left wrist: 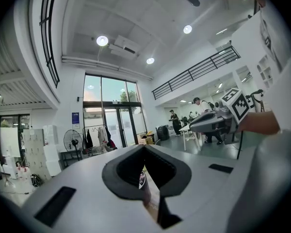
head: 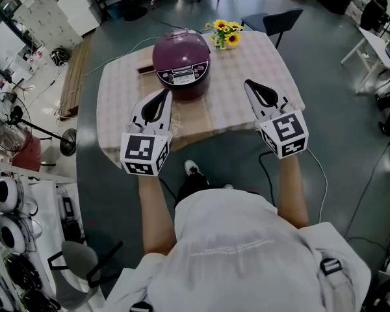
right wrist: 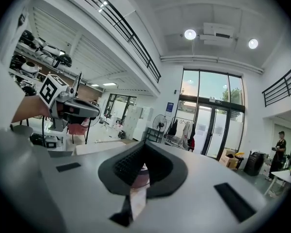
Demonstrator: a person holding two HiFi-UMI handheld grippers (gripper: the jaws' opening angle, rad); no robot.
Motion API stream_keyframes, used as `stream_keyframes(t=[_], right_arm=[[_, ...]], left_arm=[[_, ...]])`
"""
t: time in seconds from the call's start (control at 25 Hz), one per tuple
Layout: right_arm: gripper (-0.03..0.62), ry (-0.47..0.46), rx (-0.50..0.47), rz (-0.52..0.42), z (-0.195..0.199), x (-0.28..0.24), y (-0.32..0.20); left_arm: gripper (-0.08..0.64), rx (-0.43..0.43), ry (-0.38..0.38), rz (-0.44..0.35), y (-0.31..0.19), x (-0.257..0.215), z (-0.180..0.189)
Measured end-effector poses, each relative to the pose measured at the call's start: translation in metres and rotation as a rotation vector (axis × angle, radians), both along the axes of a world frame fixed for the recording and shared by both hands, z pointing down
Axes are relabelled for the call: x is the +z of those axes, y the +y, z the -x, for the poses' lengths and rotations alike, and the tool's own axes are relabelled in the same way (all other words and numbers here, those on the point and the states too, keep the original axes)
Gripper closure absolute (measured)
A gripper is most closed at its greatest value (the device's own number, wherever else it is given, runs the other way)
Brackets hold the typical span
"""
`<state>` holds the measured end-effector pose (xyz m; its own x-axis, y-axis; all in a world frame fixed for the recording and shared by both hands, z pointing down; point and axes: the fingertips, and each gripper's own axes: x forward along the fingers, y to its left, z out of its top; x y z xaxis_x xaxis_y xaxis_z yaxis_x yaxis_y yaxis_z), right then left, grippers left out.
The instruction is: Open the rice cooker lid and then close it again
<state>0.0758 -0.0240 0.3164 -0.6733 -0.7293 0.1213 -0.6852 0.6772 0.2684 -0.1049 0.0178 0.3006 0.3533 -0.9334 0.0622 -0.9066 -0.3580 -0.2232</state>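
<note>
Left claw (head: 165, 95) and right claw (head: 249, 84), both closed, face checked table (head: 250, 57), grey floor (head: 341, 116).

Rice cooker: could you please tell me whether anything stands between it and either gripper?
Nothing visible does. The left gripper is by the front left of the rice cooker, the right gripper is to its right, only tablecloth between. The sunflowers stand behind it.

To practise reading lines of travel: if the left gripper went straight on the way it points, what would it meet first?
Most likely the purple rice cooker, on its near side: the left gripper, jaws shut, points at it from close by. Depth is hard to judge from above.
</note>
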Motion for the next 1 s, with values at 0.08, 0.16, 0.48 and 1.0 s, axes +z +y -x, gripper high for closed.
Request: stream_keyframes(t=[0.08,0.16,0.48,1.0], right_arm=[[0.566,0.002,0.007,-0.002,-0.003,-0.001,-0.002],[0.566,-0.001,0.01,-0.006,-0.005,-0.003,-0.005],[0.566,0.001,0.015,-0.014,-0.008,-0.003,-0.01],[0.566,-0.008,0.028,0.0,-0.014,0.005,-0.029]], left_arm=[[0.543,0.002,-0.001,0.0,-0.002,-0.002,-0.002],[0.543,0.002,-0.004,-0.002,-0.004,-0.003,-0.003],[0.543,0.007,0.002,0.006,-0.008,-0.001,-0.008],[0.543,0.022,-0.011,0.011,-0.026,-0.001,-0.013]])
